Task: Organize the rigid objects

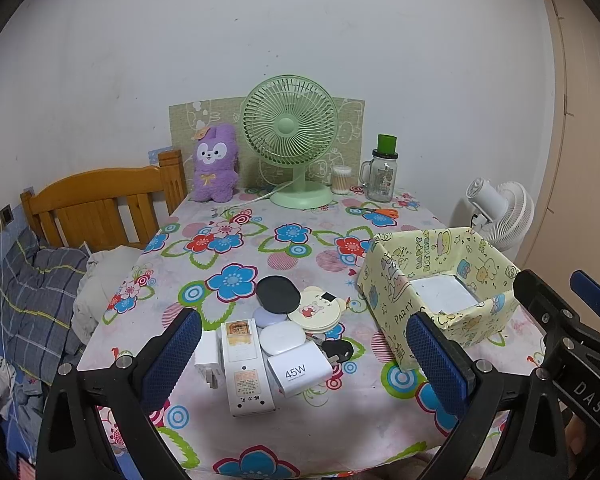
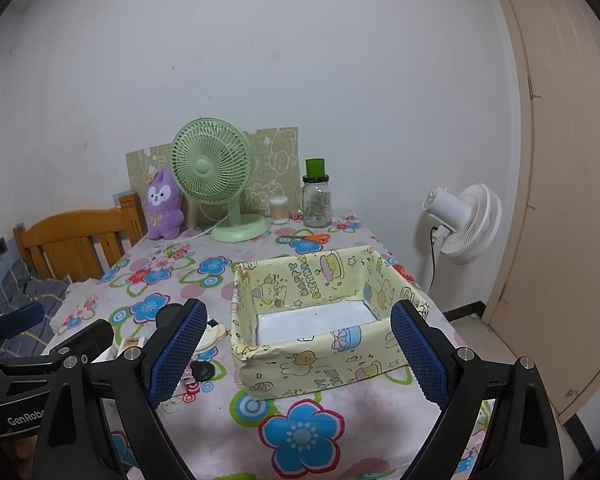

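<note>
A pile of small rigid items lies on the flowered tablecloth: a white 45W charger, a long white power strip, a white plug adapter, a white earbud case, a black oval disc, a round cream bear mirror and a black car key. My left gripper is open, hovering just before the pile. A yellow cartoon-paper box stands empty to the right. My right gripper is open in front of the box. The key shows left of it.
A green desk fan, purple plush, cotton swab jar, glass jar with green lid and orange scissors stand at the table's back. A wooden bed headboard is left, a white floor fan right.
</note>
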`<state>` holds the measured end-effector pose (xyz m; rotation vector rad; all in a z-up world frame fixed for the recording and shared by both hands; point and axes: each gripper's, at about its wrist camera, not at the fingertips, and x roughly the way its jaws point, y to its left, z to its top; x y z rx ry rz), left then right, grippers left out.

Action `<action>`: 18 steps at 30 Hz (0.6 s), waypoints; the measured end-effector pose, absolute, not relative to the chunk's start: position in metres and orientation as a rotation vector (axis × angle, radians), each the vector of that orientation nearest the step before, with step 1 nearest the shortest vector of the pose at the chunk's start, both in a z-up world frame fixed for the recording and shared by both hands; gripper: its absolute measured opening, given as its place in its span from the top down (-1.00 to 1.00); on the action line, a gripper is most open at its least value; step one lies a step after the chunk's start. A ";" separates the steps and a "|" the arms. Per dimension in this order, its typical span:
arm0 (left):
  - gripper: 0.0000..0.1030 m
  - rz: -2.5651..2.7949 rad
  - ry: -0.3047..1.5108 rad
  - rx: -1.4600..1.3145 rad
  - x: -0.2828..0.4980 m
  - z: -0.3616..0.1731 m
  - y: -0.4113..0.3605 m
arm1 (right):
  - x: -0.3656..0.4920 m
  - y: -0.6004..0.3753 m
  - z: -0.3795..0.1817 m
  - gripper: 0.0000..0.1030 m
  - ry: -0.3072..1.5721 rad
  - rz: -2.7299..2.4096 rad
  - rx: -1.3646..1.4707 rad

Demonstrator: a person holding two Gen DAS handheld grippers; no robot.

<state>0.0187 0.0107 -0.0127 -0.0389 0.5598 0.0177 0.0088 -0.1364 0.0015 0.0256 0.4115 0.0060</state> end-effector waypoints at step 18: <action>-1.00 0.024 0.571 -0.019 0.028 -0.016 0.015 | 0.019 -0.131 -0.001 -0.84 0.425 0.008 0.038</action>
